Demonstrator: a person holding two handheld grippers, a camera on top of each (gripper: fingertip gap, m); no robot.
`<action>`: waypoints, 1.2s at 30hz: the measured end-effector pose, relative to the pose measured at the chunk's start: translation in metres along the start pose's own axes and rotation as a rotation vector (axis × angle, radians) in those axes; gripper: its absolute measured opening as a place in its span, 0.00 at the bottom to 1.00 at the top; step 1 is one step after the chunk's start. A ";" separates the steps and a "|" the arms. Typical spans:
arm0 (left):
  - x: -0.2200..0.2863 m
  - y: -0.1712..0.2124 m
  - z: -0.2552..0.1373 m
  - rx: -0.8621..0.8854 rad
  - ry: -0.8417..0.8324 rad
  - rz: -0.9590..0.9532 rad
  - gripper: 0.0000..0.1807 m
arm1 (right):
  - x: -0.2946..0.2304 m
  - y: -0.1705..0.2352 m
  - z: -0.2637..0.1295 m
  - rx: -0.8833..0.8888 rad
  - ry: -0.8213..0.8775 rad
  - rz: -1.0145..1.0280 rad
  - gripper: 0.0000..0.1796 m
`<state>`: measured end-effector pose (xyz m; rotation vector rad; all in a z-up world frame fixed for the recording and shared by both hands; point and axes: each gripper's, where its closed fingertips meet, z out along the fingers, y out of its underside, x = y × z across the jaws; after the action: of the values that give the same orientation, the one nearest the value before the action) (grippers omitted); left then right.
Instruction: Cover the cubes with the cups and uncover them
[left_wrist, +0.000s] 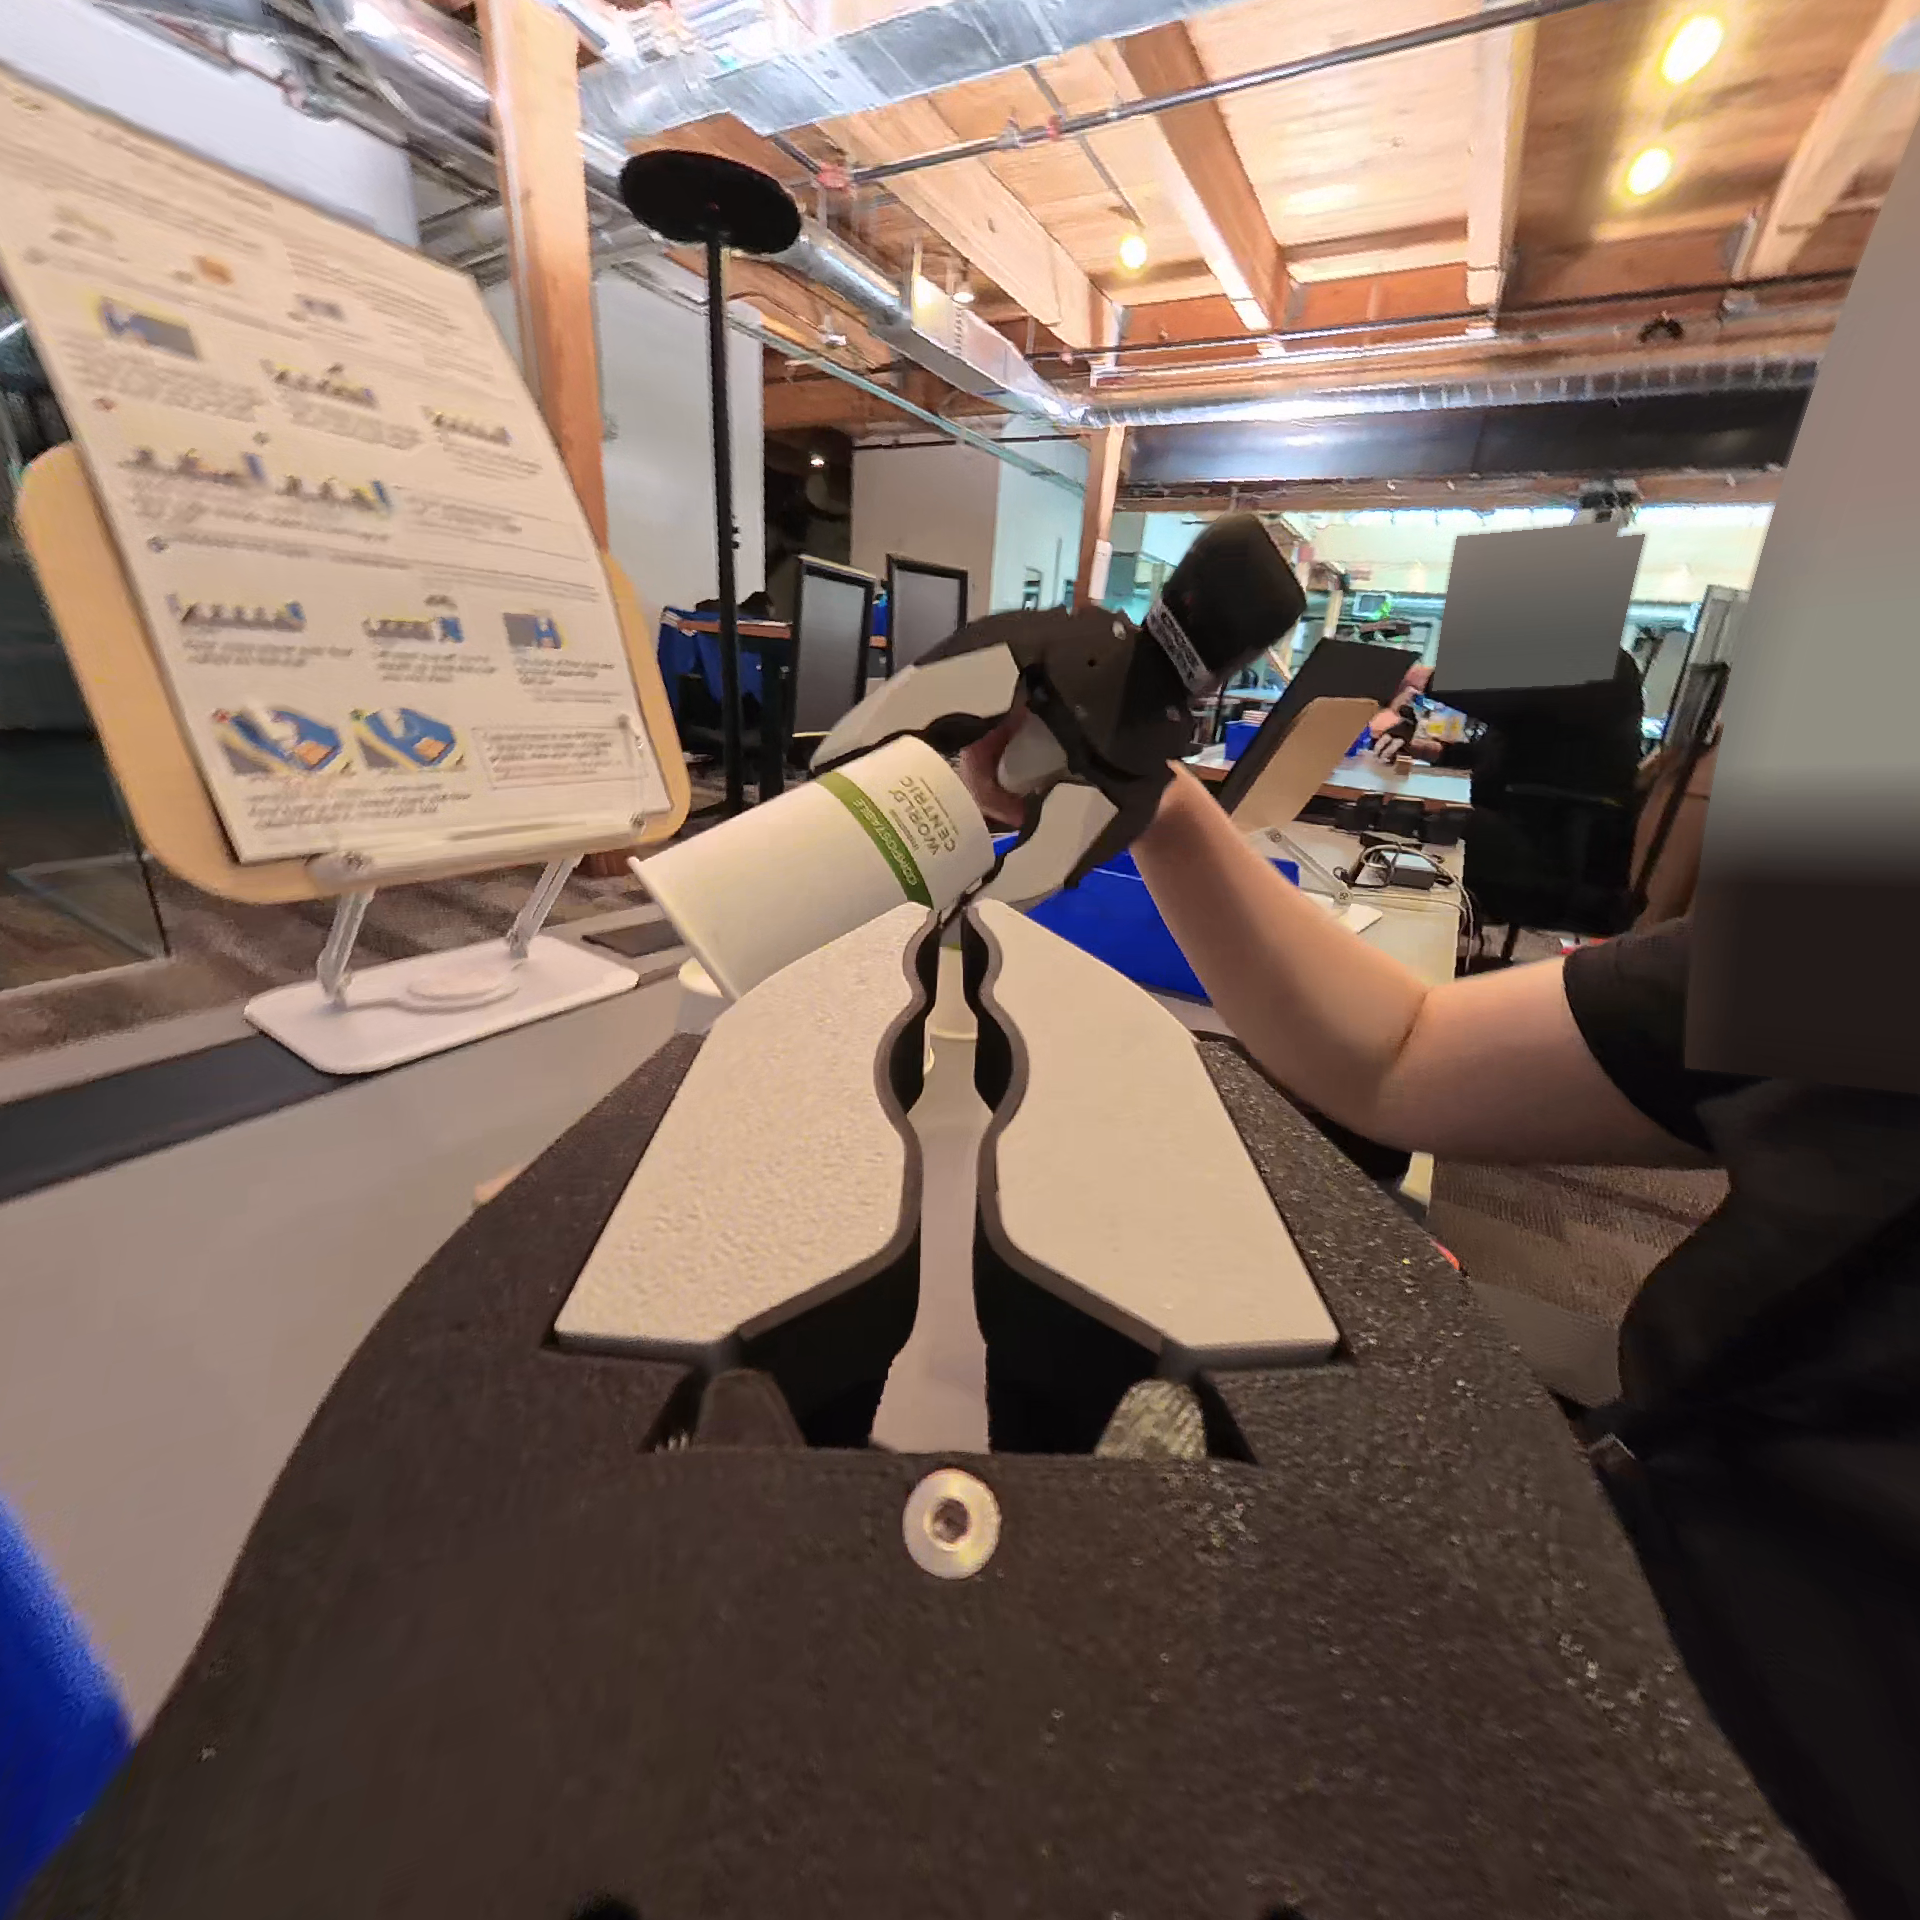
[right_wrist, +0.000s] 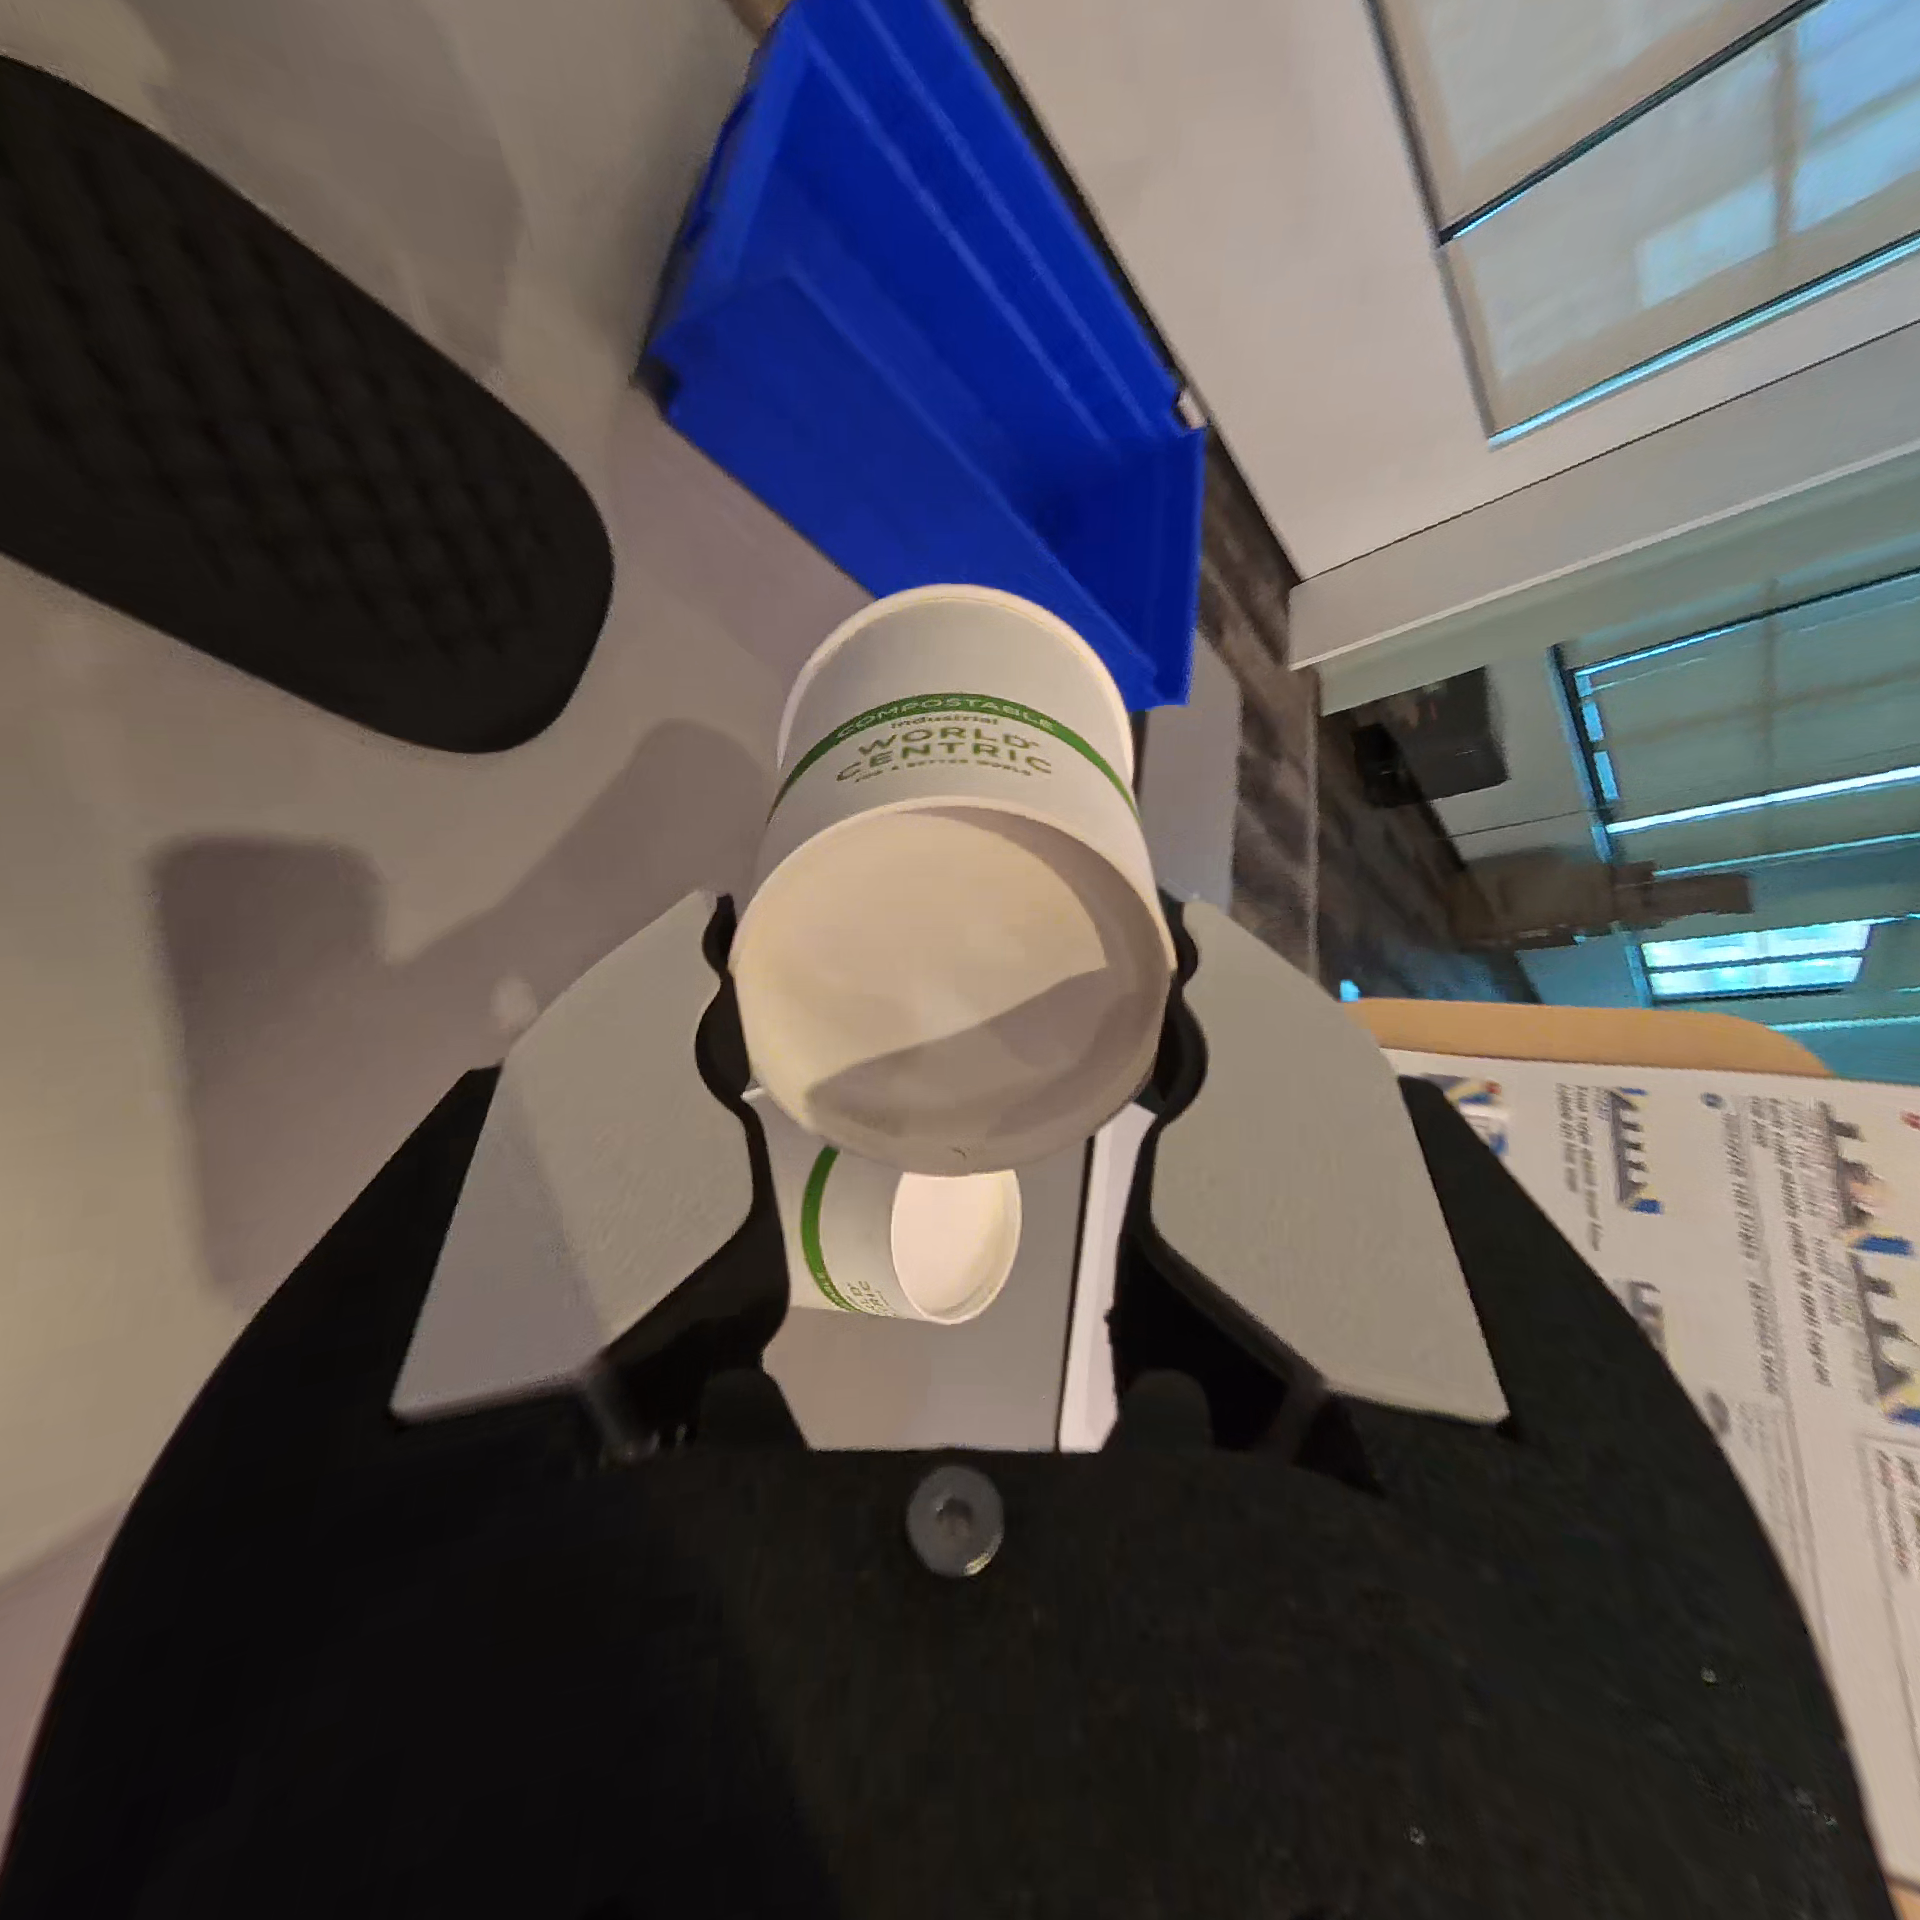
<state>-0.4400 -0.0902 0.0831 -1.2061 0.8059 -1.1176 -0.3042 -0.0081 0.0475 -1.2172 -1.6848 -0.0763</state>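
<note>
At nine o'clock in the left wrist view, a printed instruction sheet on a tan rounded board (left_wrist: 312, 499) leans on a white stand with clear struts. Toward the centre, the white paper cup with a green band (left_wrist: 821, 847) hangs tilted in the air, its wide mouth pointing to seven o'clock. The right gripper (left_wrist: 1013, 805), matte black with smooth white finger plates, pinches the cup near its base; a bare forearm (left_wrist: 1299, 987) reaches to it from three o'clock. The left gripper (left_wrist: 948, 925) has grainy white wavy-edged fingers pressed nearly together, holding nothing.

In the right wrist view, a black dimpled oval mat (right_wrist: 260, 447) lies at ten o'clock and a glossy blue plastic bin (right_wrist: 935, 343) at twelve. A second banded cup (right_wrist: 914, 1236) stands on the grey table (right_wrist: 312, 935) below. No cubes show.
</note>
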 end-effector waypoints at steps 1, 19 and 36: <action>-0.001 0.004 -0.005 -0.006 -0.013 -0.007 0.02 | -0.001 -0.001 0.005 -0.020 -0.046 0.003 0.43; -0.003 0.033 -0.050 0.044 -0.079 -0.074 0.07 | 0.018 0.044 0.102 -0.636 -0.664 0.031 0.43; 0.005 0.032 -0.059 0.048 -0.061 -0.068 0.07 | -0.003 0.087 0.151 -0.662 -0.776 0.257 0.43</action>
<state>-0.4862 -0.1129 0.0402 -1.2295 0.6922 -1.1438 -0.3420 0.1161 -0.0688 -2.1479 -2.2279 0.0030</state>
